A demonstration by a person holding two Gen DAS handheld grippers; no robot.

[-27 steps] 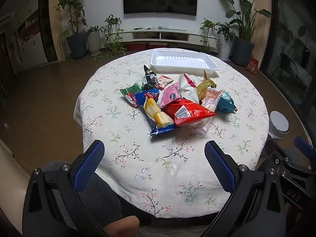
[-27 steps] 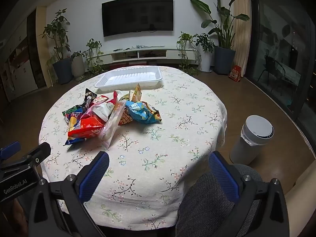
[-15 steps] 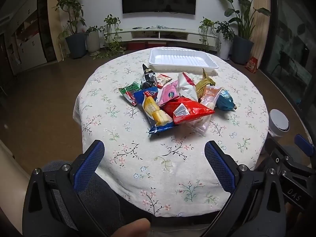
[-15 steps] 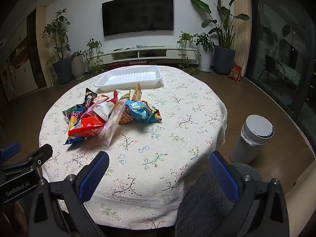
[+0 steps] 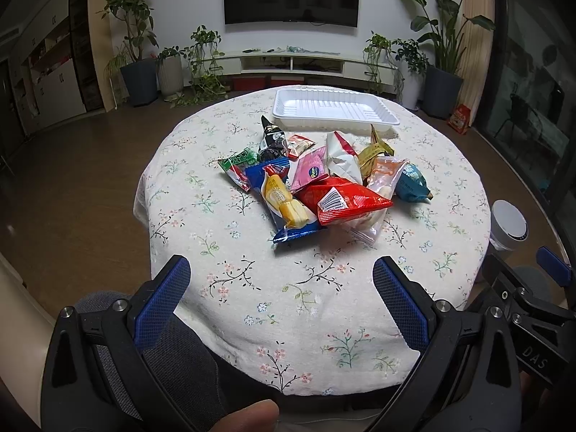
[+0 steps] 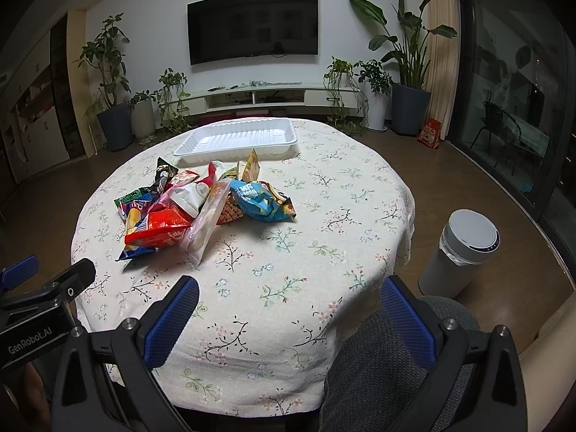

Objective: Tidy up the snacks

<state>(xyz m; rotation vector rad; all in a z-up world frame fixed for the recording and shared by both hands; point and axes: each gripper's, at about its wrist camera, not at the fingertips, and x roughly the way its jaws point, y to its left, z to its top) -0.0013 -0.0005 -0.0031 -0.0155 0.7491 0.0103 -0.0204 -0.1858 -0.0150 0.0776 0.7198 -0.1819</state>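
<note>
A heap of several snack packets [image 5: 316, 180] lies mid-table, with a red bag [image 5: 345, 199] on top at the front; it also shows in the right wrist view [image 6: 201, 205]. An empty white tray [image 5: 334, 109] stands behind the heap at the far side of the table, seen too in the right wrist view [image 6: 241, 140]. My left gripper [image 5: 282, 298] is open and empty above the table's near edge, well short of the heap. My right gripper [image 6: 288, 318] is open and empty above the near edge, right of the heap.
The round table has a floral cloth [image 5: 252, 288]. A white bin [image 6: 464, 252] stands on the floor to the right. A grey-clad knee [image 6: 388, 370] sits below the right gripper. A TV unit and potted plants [image 5: 136, 72] line the far wall.
The left gripper has risen and drawn back slightly, so the table shows lower and smaller in its view. The right gripper has barely moved. Both stay open.
</note>
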